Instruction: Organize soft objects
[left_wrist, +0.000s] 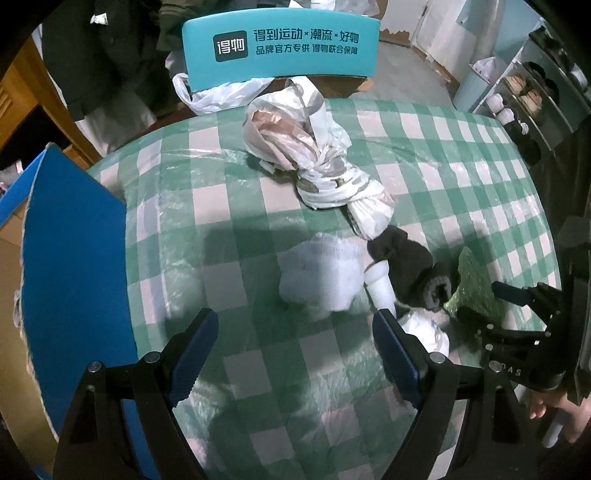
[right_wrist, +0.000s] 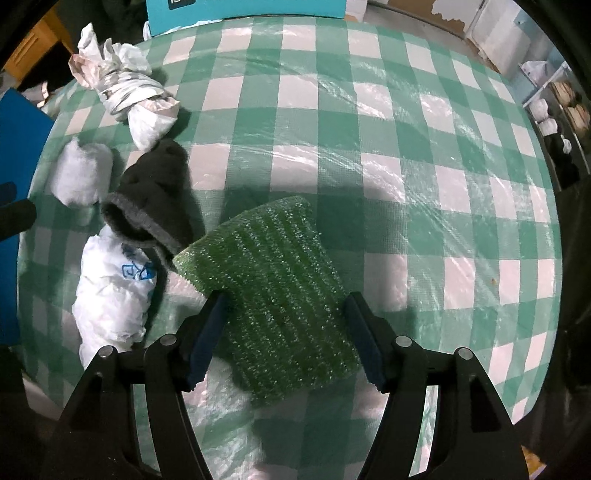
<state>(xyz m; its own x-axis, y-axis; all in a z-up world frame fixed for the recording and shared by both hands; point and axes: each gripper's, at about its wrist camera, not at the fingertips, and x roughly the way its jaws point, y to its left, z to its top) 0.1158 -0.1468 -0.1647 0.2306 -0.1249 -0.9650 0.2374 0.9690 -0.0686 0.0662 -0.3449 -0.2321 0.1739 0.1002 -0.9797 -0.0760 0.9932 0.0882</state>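
The green sponge cloth lies flat on the desk, its long axis running from the near edge toward the far edge, tilted slightly left at the far end. Its surface is coarse, ribbed and glittery; the outline is roughly rectangular and flares at the far end. The right tongs stand around its near half with the jaws apart; the blue pads flank its sides, and whether they touch it cannot be told. The left tongs stand wide and empty over bare checked cloth.

Left of the sponge cloth, a dark knitted sock lies with its open cuff toward the near edge, touching the sponge's corner. A crumpled white plastic bag with blue print lies partly under that cuff. A fluffy white bundle sits nearer the left edge. A knotted plastic bag roll lies toward the far left corner, pointing diagonally at the sock.

The desk covering is green-and-white check under clear wrinkled film. A white tube beside the sock is partly hidden.
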